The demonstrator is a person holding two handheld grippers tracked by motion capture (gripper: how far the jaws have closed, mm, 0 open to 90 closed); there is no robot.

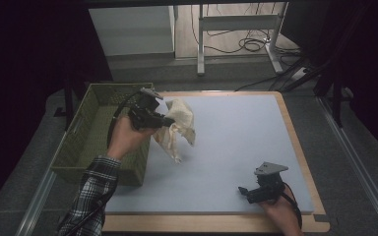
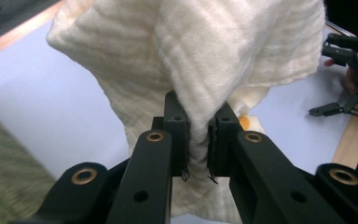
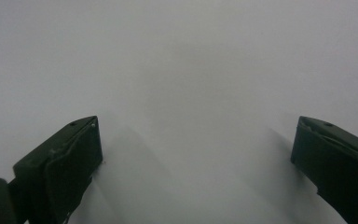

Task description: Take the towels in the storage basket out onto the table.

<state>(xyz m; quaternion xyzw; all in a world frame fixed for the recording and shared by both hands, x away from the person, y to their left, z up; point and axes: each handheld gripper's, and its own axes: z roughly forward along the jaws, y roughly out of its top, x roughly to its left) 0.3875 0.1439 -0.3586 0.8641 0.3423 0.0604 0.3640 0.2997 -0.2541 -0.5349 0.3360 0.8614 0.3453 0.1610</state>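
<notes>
A cream cloth [image 1: 179, 123] hangs bunched above the left part of the pale mat [image 1: 236, 142], beside the basket. My left gripper [image 1: 170, 120] is shut on a fold of it; in the left gripper view the cloth [image 2: 191, 60] is pinched between the two black jaws, with the left gripper [image 2: 198, 149] just below the bunch. My right gripper [image 1: 243, 191] rests low near the mat's front right, open, with nothing between its jaws. In the right gripper view the right gripper [image 3: 196, 154] points at bare mat [image 3: 182, 70].
A green woven basket [image 1: 86, 147] stands at the mat's left edge, under my left forearm. The mat lies on a wooden board [image 1: 295, 142]. Beyond the table are metal legs [image 1: 200, 44] and cables [image 1: 251, 44] on the floor.
</notes>
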